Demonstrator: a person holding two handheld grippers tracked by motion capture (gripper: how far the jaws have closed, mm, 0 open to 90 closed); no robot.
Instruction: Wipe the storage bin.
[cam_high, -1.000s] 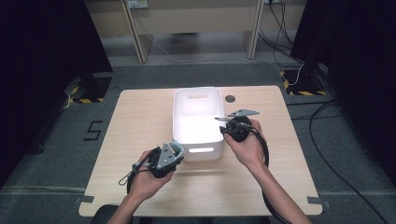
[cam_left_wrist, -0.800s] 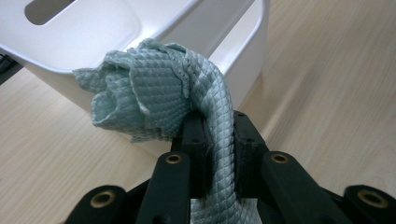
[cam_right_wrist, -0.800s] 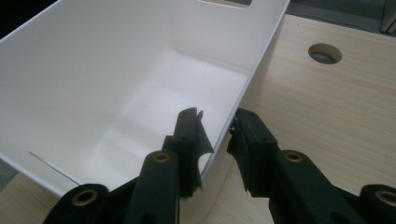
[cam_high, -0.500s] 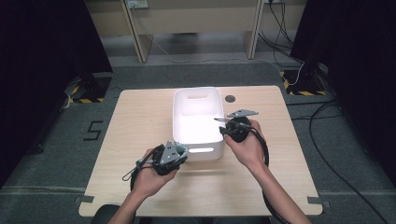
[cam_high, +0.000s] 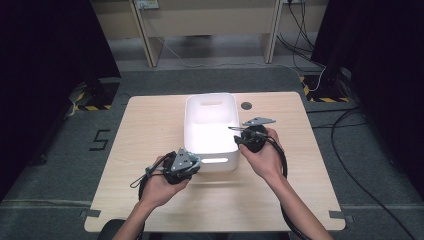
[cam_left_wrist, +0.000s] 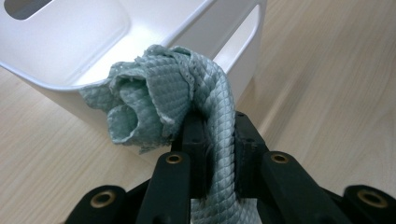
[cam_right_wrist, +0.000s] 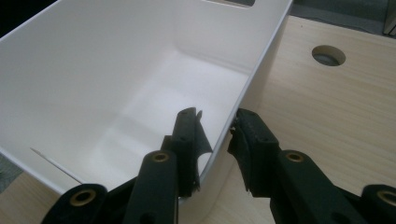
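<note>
Basically soft, light cloth (cam_left_wrist: 154, 102) pinched mid-fold in closed left gripper (cam_left_wrist: 219, 135); right gripper (cam_right_wrist: 215, 128) half-open, straddling bin (cam_right_wrist: 93, 70) wall, gripping nothing

Likely lab, hazard tape (cam_high: 86, 106), trailing cables (cam_high: 310, 30)

Pale green cloth, white bin, light wood table

The cloth (cam_left_wrist: 177, 88) is a pale grey-green with a fine quilted diamond pattern and a lighter, almost white edge. The bin (cam_high: 210, 131) is plain glossy white inside and out, without any pattern. The table (cam_high: 150, 125) is a light beige wood with faint straight grain lines, and a dark grey round hole (cam_high: 246, 105) sits in it. The left gripper (cam_left_wrist: 219, 140) and right gripper (cam_right_wrist: 215, 140) have matte black jaws with small brass-coloured rivets, and grey plates on top in the high view. The floor (cam_high: 60, 165) is dark grey, with yellow-and-black striped tape (cam_high: 92, 107)
</note>
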